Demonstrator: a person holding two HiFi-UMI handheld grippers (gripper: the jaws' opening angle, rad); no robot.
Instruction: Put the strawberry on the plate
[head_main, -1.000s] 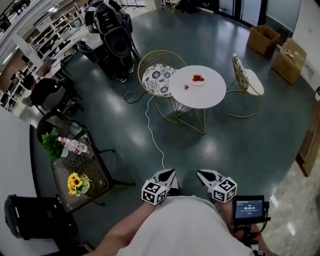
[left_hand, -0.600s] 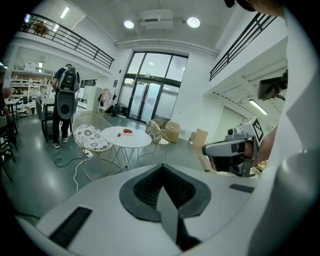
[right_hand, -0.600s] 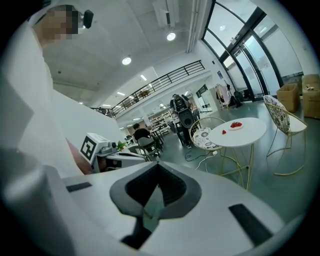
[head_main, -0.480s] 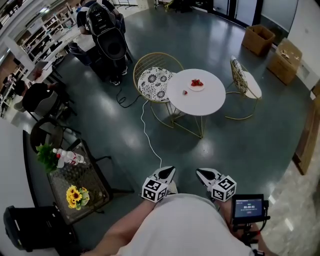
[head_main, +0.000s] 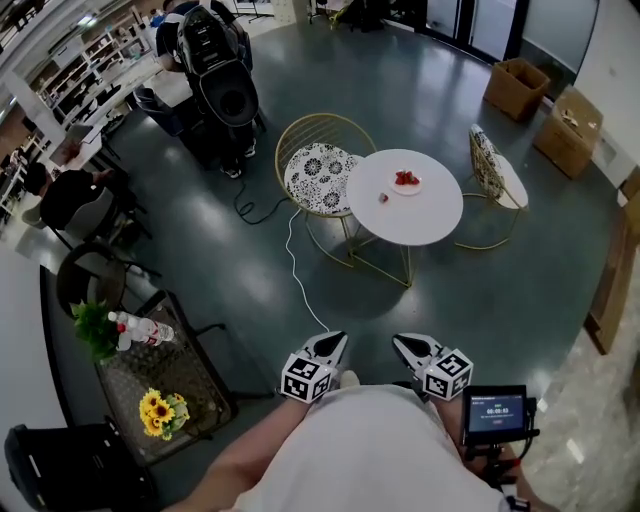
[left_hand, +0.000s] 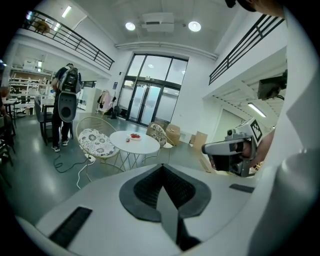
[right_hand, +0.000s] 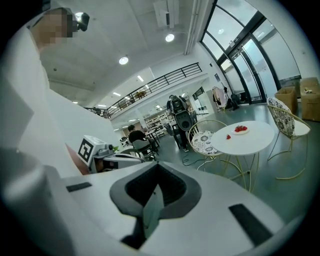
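while the strawberry (head_main: 383, 198) lies well apart at upper centre, left gripper (head_main: 337, 343) and right gripper (head_main: 403, 345), jaws together, point toward it.

- Round white table (head_main: 415, 215) on thin gold legs: carries a small white plate (head_main: 407, 184) towards its far side, with red fruit on it, and one strawberry (head_main: 383, 198) lying on the bare top just beside the plate.
- Dark mesh side table (head_main: 150, 365), lower left: carries yellow flowers (head_main: 160, 408), a green plant (head_main: 90, 325) and clear bottles (head_main: 140, 328).
- Grey floor (head_main: 480, 290): carries both tables, a gold-framed chair (head_main: 320, 165) touching the round table, and a white cable (head_main: 298, 265).
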